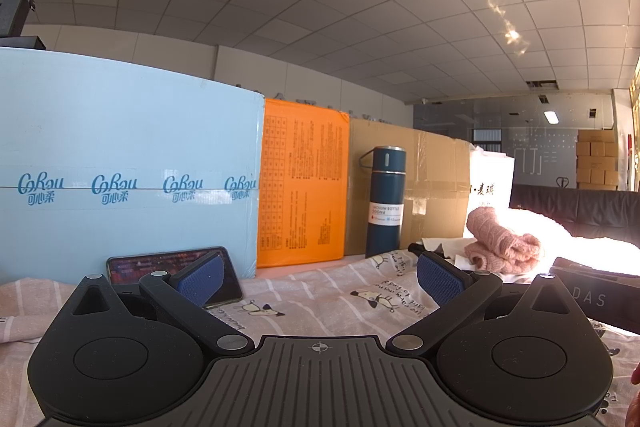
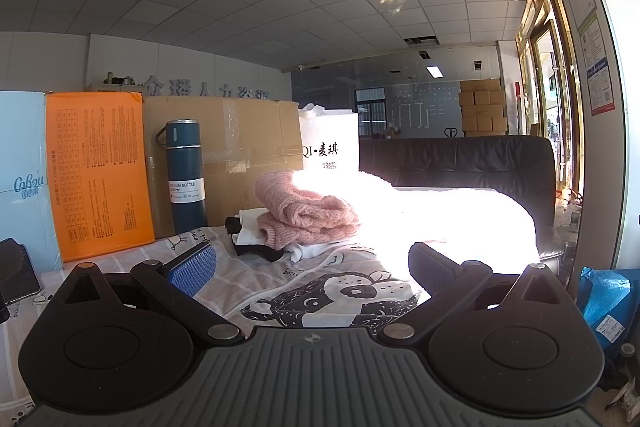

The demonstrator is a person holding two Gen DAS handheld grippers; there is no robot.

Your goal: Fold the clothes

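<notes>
A: Tongs first. Left tongs [image 1: 318,277] are spread wide, nothing between the blue pads. Right tongs [image 2: 312,267] the same, wide apart and empty.

B: And the clothes?

A: A pink knit sweater [image 2: 304,211] lies bunched on top of white and dark garments [image 2: 256,245] at the far side of the tabletop, ahead of the right tongs and well apart from them. In the left view the sweater [image 1: 500,245] sits beyond the right-hand finger. A printed cloth [image 2: 320,291] with a cartoon bear and pink stripes covers the surface under both tongs; in the left view it shows small cartoon dogs [image 1: 320,291] and lines of script too small to read.

B: Surroundings?

A: A row along the back: light blue carton [image 1: 128,179] taped with "CoRou" and Chinese characters, orange carton [image 1: 304,183] with a printed grid and fine text too small to read, brown cardboard box [image 1: 436,187], white bag [image 2: 330,143] reading "QI·麦琪". A dark blue flask [image 1: 385,201] stands upright in front of the brown box, label "VACUUM BOTTLE 500ml". A phone [image 1: 176,277] with a lit screen leans against the blue carton, partly hidden by the left finger.

B: Anything else?

A: A dark item marked "DAS" [image 1: 592,297] at the right edge, a black headboard [image 2: 460,163] behind a sunlit patch blown out to white, a blue plastic bag [image 2: 606,301] low on the right, stacked cartons [image 2: 482,107] far back.
</notes>
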